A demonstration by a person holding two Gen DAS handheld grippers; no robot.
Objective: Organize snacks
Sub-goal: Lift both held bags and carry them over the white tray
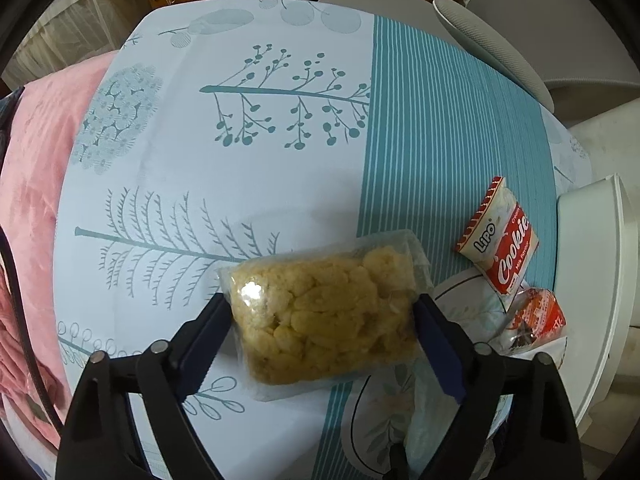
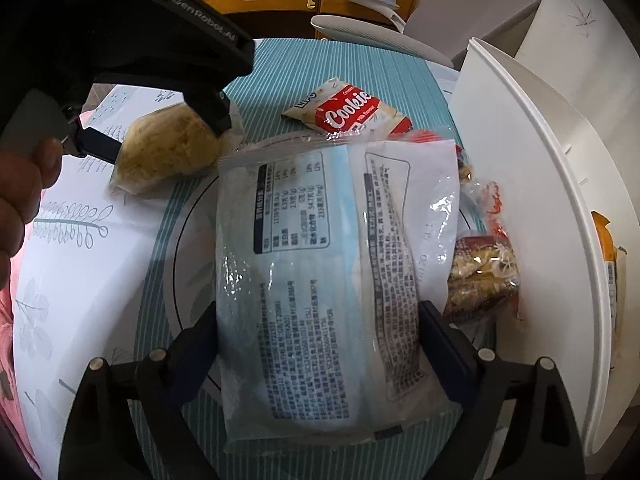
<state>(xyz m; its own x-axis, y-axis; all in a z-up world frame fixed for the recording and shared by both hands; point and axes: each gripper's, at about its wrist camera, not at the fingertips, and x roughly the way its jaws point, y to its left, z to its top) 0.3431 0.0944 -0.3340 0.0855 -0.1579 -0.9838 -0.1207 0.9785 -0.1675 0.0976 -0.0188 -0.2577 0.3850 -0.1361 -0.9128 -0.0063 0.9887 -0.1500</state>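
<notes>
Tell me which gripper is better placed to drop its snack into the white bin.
Right. The right gripper, holding the blue-white packet, sits beside the white bin; the left gripper's yellow puff bag is farther away.

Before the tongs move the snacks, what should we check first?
1. Left tongs squeezing the clear bag of yellow puffs from both sides: ok.
2. Right tongs closed on the pale blue printed packet: ok.
3. Is the puffs bag lifted off the leafy tablecloth: cannot tell.
4. Red Lipo cookie packet lies apart from both tongs: ok.
5. Room left in the white bin: cannot tell.
</notes>
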